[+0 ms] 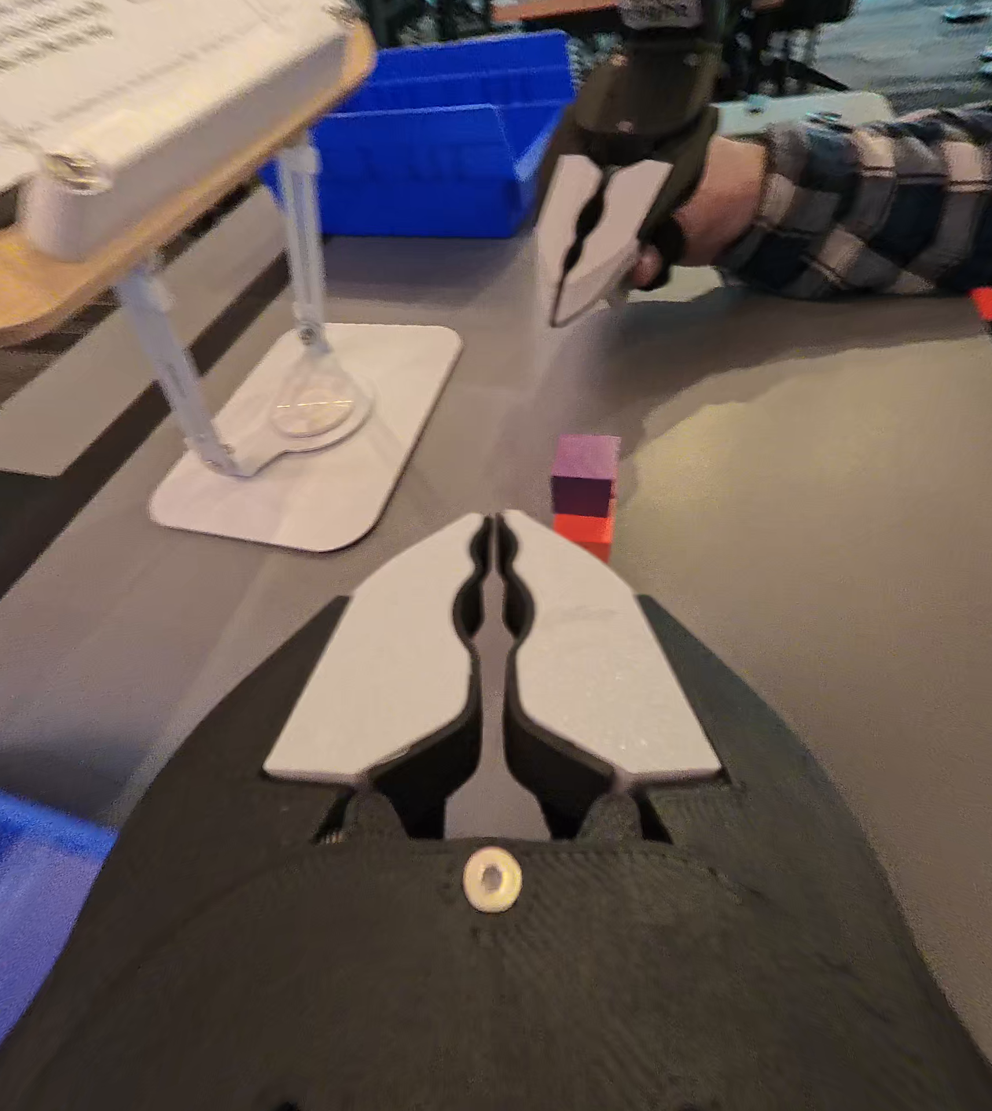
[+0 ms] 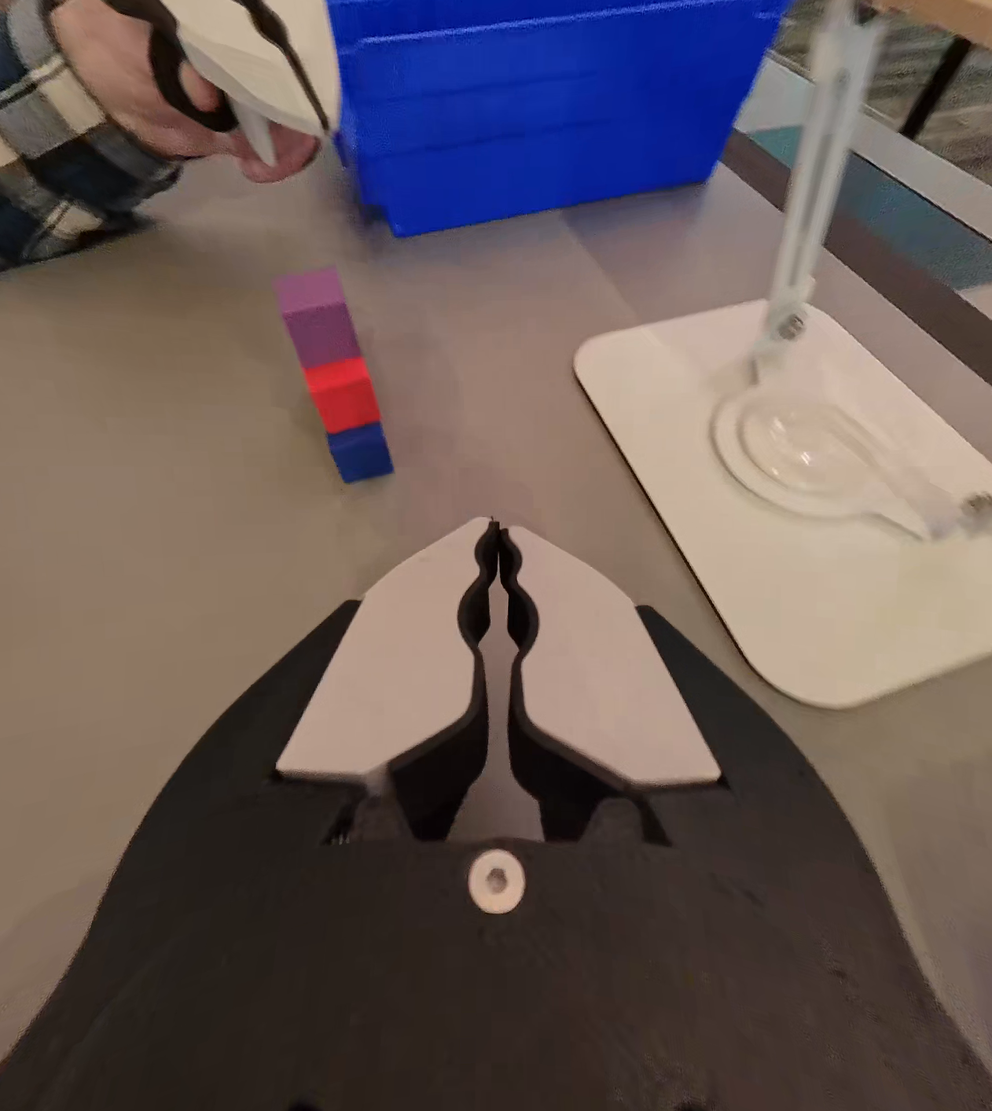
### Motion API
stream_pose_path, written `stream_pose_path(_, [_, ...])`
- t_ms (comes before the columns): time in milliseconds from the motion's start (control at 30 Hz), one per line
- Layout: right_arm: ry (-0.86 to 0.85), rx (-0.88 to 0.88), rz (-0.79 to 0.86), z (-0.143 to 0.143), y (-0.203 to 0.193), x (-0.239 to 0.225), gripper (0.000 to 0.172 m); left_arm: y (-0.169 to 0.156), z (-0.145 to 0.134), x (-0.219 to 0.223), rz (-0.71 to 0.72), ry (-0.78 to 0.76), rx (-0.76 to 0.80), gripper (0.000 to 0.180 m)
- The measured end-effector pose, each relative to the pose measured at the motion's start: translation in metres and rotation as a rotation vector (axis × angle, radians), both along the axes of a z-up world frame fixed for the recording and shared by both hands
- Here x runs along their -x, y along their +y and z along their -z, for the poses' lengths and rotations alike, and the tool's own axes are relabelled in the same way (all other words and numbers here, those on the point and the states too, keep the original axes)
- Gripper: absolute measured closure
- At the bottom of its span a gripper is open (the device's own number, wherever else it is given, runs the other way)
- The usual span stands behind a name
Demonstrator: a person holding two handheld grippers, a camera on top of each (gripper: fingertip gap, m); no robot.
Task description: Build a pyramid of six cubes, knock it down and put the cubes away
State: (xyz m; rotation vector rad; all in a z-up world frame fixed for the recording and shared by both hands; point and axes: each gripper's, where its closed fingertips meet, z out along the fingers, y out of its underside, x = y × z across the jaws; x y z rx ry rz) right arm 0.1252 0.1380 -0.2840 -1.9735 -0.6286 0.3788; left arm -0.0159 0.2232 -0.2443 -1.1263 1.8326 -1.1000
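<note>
Three cubes lie in a touching row on the grey desk (image 2: 121, 571): a purple cube (image 2: 316, 318) at the far end, a red cube (image 2: 342, 394) in the middle and a blue cube (image 2: 361, 452) nearest the right gripper (image 2: 495, 529). In the left wrist view the purple cube (image 1: 585, 475) and the red one (image 1: 587, 532) show just past the left gripper (image 1: 493, 518), while the blue one is hidden behind its fingers. This row reads as the bottom course of the pyramid, set edge to edge so that a second course can rest across the seams; three more cubes would still be needed, and none shows in either view. Both grippers have their jaws closed with nothing between them, the dark pads meeting at the tips, which fits a pause between placements rather than a carry. The left gripper sits low over the desk just beside the row, and the right one hangs apart on the opposite side, leaving the row room. A blue bin (image 2: 554, 114) stands beyond the cubes, near enough to serve as the source of the remaining cubes and as the place to put them away later; a second blue bin (image 1: 6, 890) shows at the left gripper's near side. A white stand base (image 2: 830, 541) with slanted legs occupies the desk to one side, well apart from the row, so it should not hinder stacking.
</note>
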Motion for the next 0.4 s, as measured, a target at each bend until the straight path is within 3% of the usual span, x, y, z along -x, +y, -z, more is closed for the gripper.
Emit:
stream_pose_path(133, [-0.004, 0.011, 0.102, 0.008, -0.011, -0.030, 0.172, 0.015, 0.005, 0.002, -0.106, -0.027, 0.046, 0.180])
stream_pose_path(400, [-0.094, 0.027, 0.204, 0.020, -0.024, -0.060, 0.172, 0.027, 0.052, -0.008, -0.288, 0.117, -0.035, 0.180])
